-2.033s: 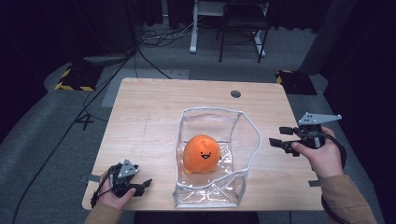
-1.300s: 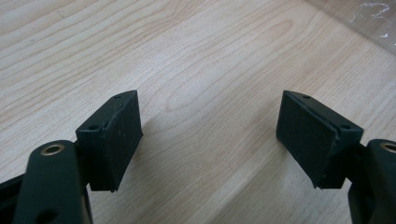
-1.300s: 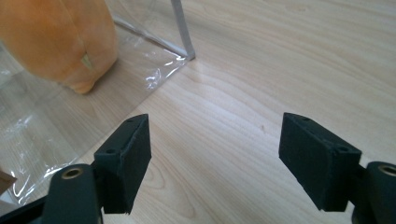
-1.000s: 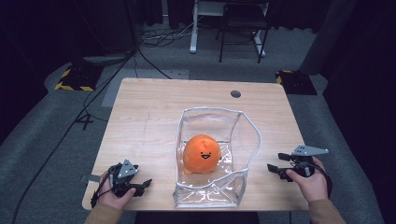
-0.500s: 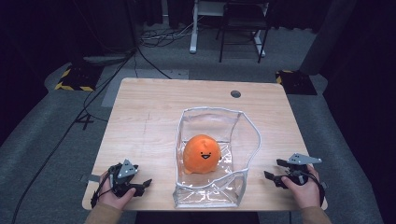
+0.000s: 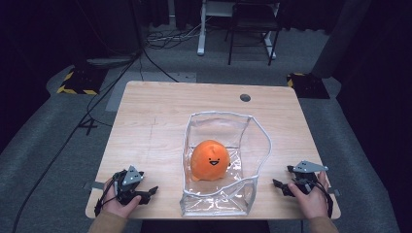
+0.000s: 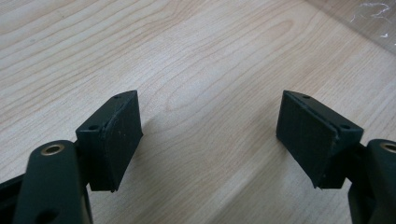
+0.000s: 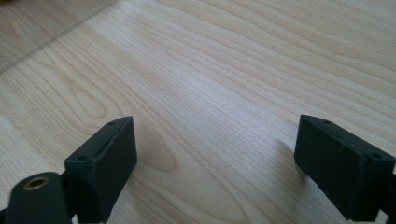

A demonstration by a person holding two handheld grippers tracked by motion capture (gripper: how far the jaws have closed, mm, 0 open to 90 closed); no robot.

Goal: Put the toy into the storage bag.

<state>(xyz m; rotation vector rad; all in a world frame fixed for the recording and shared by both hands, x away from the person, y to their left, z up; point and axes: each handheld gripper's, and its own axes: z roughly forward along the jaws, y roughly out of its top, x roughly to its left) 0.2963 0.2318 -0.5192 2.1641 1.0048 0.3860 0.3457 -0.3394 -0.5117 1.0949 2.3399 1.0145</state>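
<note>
An orange round plush with a smiling face [image 6: 209,160] sits inside a clear plastic bag [image 6: 216,200] that stands open in the middle of the wooden table [image 6: 155,121]. My left gripper [image 6: 149,194] rests low at the front left corner, pointing toward the bag. Its jaws [image 7: 208,135] stand open over bare wood. Right of the bag, near the front right corner, my right gripper [image 6: 282,176] also points toward it. Its jaws [image 8: 215,158] have just been opening and stand wide with only bare wood between them. A corner of the clear bag [image 7: 369,18] shows in the left gripper view.
A round grommet hole [image 6: 245,97] lies near the table's far edge. Bare wood stretches left of the bag and behind it. Beyond the table are a dark floor with cables [image 6: 160,36] and chair legs [image 6: 252,34].
My right hand has come down and toward the front, from a raised spot beside the bag to the table's front right corner. The left hand, bag and plush have stayed put.
</note>
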